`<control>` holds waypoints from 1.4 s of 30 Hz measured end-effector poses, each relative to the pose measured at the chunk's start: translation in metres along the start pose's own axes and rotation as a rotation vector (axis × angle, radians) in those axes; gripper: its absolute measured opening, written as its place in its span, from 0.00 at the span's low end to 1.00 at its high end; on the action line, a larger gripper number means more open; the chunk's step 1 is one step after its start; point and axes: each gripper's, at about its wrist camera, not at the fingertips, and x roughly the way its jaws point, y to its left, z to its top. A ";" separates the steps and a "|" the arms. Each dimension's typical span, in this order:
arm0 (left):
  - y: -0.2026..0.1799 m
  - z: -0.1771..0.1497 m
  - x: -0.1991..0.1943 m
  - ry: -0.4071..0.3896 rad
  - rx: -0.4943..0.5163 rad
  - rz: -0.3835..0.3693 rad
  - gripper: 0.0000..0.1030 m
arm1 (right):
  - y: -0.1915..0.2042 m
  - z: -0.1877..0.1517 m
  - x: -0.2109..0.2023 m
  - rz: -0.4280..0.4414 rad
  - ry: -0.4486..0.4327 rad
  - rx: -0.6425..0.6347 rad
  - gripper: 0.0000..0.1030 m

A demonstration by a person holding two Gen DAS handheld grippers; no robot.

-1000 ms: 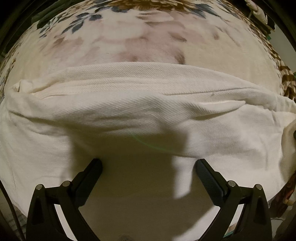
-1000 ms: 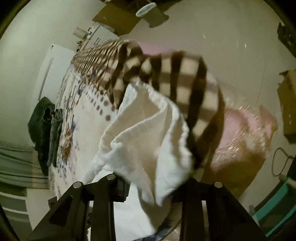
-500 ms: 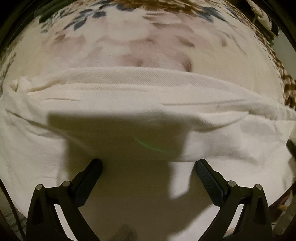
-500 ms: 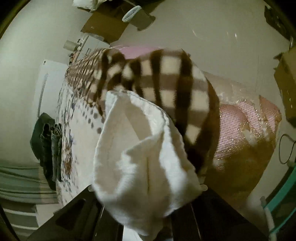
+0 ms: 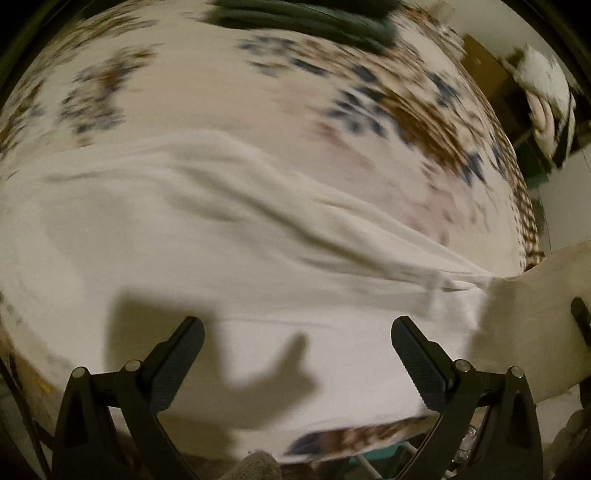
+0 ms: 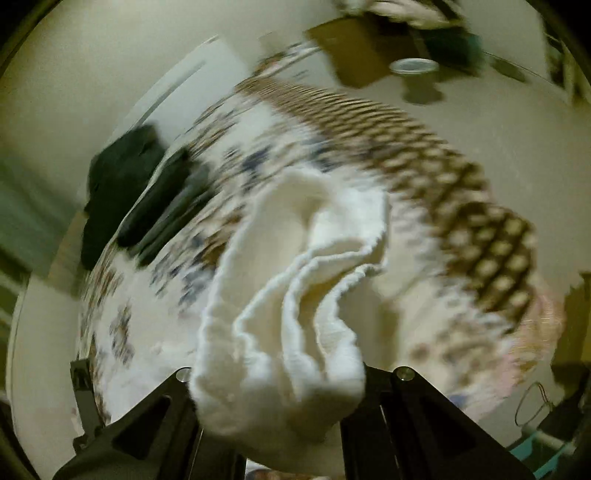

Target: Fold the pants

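The white pants point(image 5: 229, 258) are lying spread across the floral bedspread point(image 5: 258, 110), below the dark green folded clothes point(image 5: 306, 14) at its far edge. The left tongs point(image 5: 297, 354) are hovering wide apart over the pants' near part, gripping nothing. The right tongs point(image 6: 280, 417) are pinching a bunched end of the pants point(image 6: 288, 314), lifting it off the bedspread point(image 6: 147, 295).

White pants point(image 5: 229, 258), twill-like fabric, spread wide with long diagonal creases, lying flat on a floral bedspread. One end point(image 6: 280, 332) bunched in layered folds with raw wavy edges, lifted off the bed. Both views motion-blurred.
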 end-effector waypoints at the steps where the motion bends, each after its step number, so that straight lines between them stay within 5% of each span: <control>1: 0.019 -0.005 -0.008 -0.010 -0.015 0.007 1.00 | 0.028 -0.009 0.009 0.034 0.028 -0.038 0.05; 7: 0.132 -0.025 -0.030 -0.009 -0.129 0.090 1.00 | 0.152 -0.091 0.083 0.137 0.183 -0.174 0.05; 10: 0.177 -0.031 -0.030 -0.009 -0.170 0.133 1.00 | 0.202 -0.145 0.133 0.141 0.236 -0.245 0.05; 13: 0.205 -0.033 -0.029 -0.007 -0.181 0.132 1.00 | 0.237 -0.189 0.184 0.054 0.297 -0.349 0.09; 16: 0.216 -0.024 -0.034 -0.024 -0.176 0.089 1.00 | 0.233 -0.202 0.215 0.033 0.451 -0.293 0.32; 19: 0.209 -0.006 -0.039 -0.045 -0.169 0.021 1.00 | 0.221 -0.194 0.198 0.197 0.503 -0.219 0.81; 22: 0.194 0.017 -0.032 -0.026 -0.211 -0.100 1.00 | 0.199 -0.179 0.162 0.317 0.481 -0.153 0.81; 27: 0.151 0.043 0.010 0.098 -0.207 -0.224 1.00 | 0.132 -0.148 0.117 0.158 0.411 -0.041 0.82; 29: 0.128 0.052 0.038 0.153 -0.159 -0.201 1.00 | 0.107 -0.136 0.114 0.081 0.404 -0.009 0.82; 30: 0.119 0.052 0.048 0.169 -0.130 -0.199 0.95 | 0.097 -0.133 0.114 0.056 0.400 -0.002 0.82; 32: 0.102 0.051 0.058 0.163 -0.065 -0.151 0.63 | 0.081 -0.123 0.115 -0.003 0.392 0.006 0.82; 34: 0.088 0.044 0.056 0.116 0.029 -0.099 0.13 | 0.076 -0.120 0.119 -0.046 0.388 -0.002 0.82; 38: 0.102 0.034 0.035 0.068 0.004 -0.138 0.08 | 0.065 -0.111 0.135 -0.163 0.415 -0.047 0.82; 42: 0.129 0.029 0.050 0.101 -0.101 -0.137 0.14 | 0.060 -0.115 0.160 -0.247 0.491 -0.085 0.81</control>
